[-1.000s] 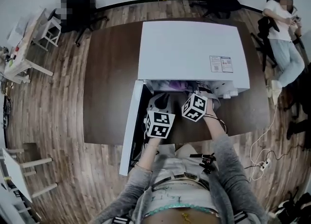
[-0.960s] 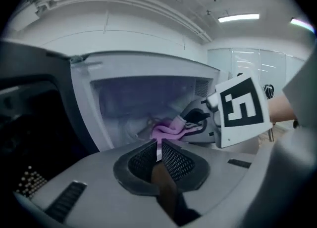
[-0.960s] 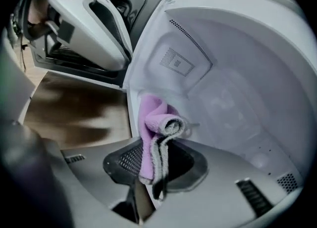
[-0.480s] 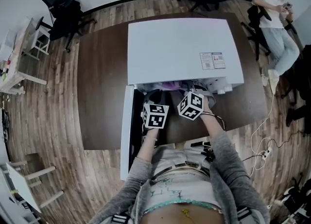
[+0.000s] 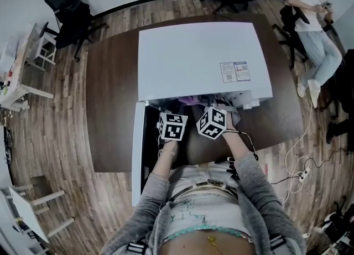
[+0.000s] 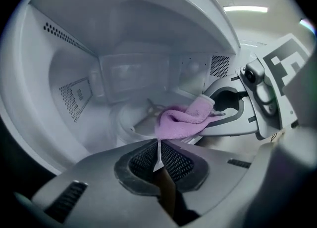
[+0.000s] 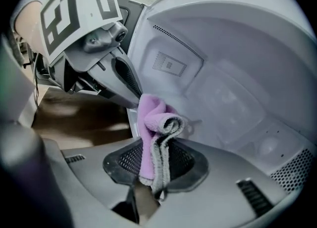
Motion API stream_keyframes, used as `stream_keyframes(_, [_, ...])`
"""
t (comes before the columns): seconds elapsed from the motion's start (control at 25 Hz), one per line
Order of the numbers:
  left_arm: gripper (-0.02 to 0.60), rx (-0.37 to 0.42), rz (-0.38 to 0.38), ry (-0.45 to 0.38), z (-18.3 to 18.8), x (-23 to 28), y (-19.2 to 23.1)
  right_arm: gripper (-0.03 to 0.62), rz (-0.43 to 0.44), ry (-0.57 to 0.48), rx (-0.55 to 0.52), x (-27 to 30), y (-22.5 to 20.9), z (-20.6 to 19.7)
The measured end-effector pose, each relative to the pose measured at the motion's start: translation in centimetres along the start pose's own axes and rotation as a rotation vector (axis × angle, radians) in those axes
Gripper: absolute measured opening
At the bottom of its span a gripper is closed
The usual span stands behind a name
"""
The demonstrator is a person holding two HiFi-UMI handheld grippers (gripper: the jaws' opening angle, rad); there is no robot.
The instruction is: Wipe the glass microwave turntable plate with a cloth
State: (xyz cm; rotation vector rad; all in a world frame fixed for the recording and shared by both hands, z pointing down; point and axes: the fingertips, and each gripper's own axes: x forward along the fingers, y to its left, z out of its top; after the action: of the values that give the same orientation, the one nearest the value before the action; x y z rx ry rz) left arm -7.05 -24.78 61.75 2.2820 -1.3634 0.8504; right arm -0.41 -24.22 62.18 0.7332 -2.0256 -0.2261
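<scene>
Office-like room, swivel chairs (image 5: 69, 5), plank floor (image 5: 55, 138), microwave (image 5: 202, 60) on brown table (image 5: 113, 99)

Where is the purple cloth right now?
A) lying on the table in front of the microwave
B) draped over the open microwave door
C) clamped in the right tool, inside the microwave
C: the right gripper view shows the purple cloth pinched between the pads of the right tool, with the white inside walls of the microwave around it.
</scene>
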Motion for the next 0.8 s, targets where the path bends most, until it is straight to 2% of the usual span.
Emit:
stream_keyframes(0.16, [0.031,0.025,-0.017,0.016,0.2,0.7,-0.4,0.117,-0.013,-0.001,-0.019,0.0,-0.1,0.0])
stream_keyframes(0.4, [0.025,0.109,-0.003,0.046,0.1,0.7,-0.4,0.118,-0.103,0.009,-0.047,-1.4,-1.5,0.0])
stream_keyframes(0.68, [0.023,0.096,0.009,0.044,0.0,0.7,0.4,0.118,-0.144,0.169,-0.046,-0.6,-1.8,-1.3])
stream_keyframes(0.8, [0.023,0.104,0.005,0.044,0.3,0.7,0.3,0.118,-0.124,0.21,-0.044,0.0,-1.7,-1.5])
